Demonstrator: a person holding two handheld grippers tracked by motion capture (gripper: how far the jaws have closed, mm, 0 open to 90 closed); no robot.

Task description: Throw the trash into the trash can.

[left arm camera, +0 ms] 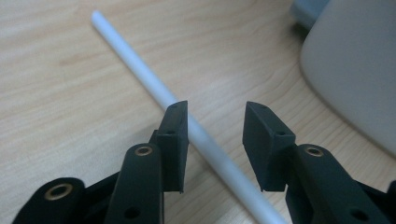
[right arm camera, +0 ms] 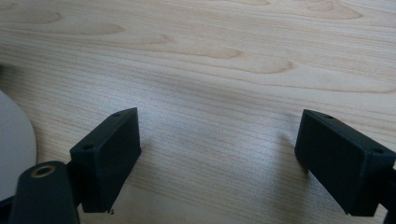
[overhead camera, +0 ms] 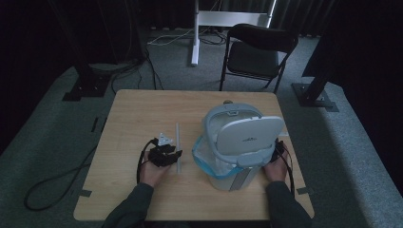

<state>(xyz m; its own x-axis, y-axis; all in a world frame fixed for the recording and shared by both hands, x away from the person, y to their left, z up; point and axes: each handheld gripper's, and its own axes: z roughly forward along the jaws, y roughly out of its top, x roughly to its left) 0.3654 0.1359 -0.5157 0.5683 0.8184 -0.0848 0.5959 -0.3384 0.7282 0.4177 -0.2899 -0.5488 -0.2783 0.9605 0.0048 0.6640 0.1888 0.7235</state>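
Observation:
A thin white rod (overhead camera: 178,146) lies on the wooden table (overhead camera: 138,109), pointing away from the person. My left gripper (overhead camera: 172,154) is down at its near part, open, and in the left gripper view the rod (left arm camera: 140,70) runs slantwise between the jaws of this gripper (left arm camera: 215,140), close against the left one. A pale grey bin (overhead camera: 228,178) stands at the right with its lid (overhead camera: 247,135) raised and a clear, blue-rimmed bag (overhead camera: 202,154) in it. My right gripper (overhead camera: 279,148) sits beside the bin's right side, partly hidden by the lid. It is wide open (right arm camera: 217,154) over bare wood.
The bin's rounded wall (left arm camera: 355,70) is close to the right of the left gripper, and its base (right arm camera: 14,144) is at the left edge of the right gripper view. A black folding chair (overhead camera: 259,52) stands beyond the table. Cables lie on the floor (overhead camera: 52,185) at the left.

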